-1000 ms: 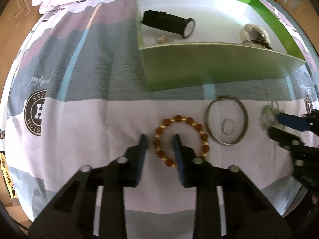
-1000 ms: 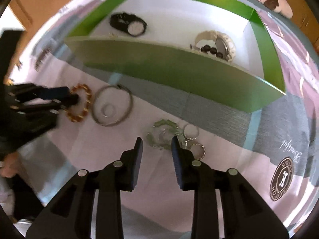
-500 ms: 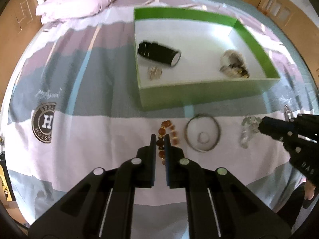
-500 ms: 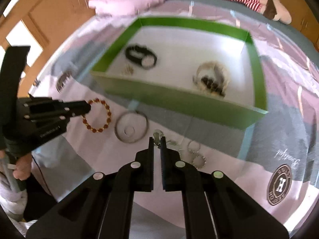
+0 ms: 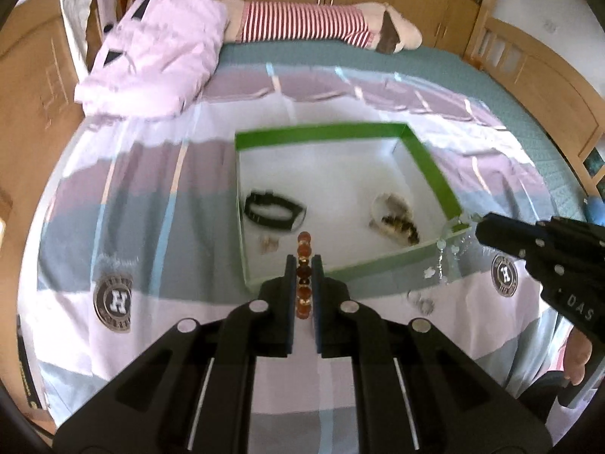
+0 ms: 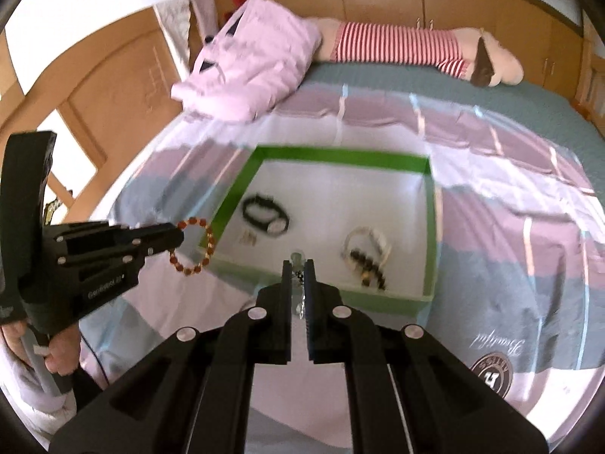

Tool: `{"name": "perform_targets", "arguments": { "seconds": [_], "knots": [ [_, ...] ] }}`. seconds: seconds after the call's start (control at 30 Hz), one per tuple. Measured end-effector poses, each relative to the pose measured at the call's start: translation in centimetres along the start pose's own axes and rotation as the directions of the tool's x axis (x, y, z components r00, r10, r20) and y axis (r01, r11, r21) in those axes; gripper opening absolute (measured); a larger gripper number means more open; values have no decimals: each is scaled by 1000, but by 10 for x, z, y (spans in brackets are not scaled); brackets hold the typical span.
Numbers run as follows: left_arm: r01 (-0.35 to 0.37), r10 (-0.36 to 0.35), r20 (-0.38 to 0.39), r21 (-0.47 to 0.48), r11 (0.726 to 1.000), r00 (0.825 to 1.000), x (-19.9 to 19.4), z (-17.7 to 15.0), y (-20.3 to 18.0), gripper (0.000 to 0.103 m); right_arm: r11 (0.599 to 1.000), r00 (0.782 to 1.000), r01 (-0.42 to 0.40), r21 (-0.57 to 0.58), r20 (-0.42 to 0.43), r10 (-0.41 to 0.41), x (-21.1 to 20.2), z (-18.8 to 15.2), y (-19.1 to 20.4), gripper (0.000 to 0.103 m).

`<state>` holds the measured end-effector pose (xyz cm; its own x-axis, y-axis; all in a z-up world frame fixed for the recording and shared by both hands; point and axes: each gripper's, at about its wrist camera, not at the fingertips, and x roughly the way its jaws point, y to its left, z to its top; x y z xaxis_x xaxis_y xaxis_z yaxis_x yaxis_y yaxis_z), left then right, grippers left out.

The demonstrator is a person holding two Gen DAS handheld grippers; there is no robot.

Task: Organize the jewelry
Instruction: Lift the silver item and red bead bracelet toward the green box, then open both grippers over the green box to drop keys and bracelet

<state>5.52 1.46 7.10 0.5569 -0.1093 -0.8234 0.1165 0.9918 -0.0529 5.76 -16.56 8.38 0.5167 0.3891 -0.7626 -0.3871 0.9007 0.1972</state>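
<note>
The left tool (image 5: 304,278) pinches a bracelet of amber beads (image 6: 193,240), held in the air just beside the near left corner of the green box (image 5: 431,162) on the bed (image 5: 151,174). The right tool (image 6: 298,282) is pressed together on a pale, glassy string of beads (image 5: 444,249), which hangs over the box's near right corner. A black watch (image 5: 274,212) and a white bangle (image 6: 365,244) lie inside the box.

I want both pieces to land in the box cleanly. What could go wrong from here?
1. The amber bead bracelet, pinched at one edge by the left gripper, hangs beside the green-walled box; released now, it may miss.
2. The pale green bead strand dangles loosely from the right gripper and could snag the near wall.
</note>
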Motion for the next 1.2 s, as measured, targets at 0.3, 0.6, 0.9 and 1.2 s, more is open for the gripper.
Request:
{"name": "perform_targets", "arguments": {
  "seconds": [0.3,0.6,0.9,1.2],
  "knots": [
    [-6,7,28,-28,1000,1000,23,40,7,7,997,996,76,-4,52,-75,13,31,-8,6],
    [2,-2,-48,-17,1000,999,85,48,-4,7,993,993,110,29,-55,-109,78,20,-27,6],
    [-43,45,-43,26,999,998,77,41,-6,41,992,992,117,41,-57,-115,66,18,-20,45],
    [66,-62,-162,17,998,985,51,-14,-12,46,998,989,-16,68,-146,26,35,-19,-15,45]
  ]
}}
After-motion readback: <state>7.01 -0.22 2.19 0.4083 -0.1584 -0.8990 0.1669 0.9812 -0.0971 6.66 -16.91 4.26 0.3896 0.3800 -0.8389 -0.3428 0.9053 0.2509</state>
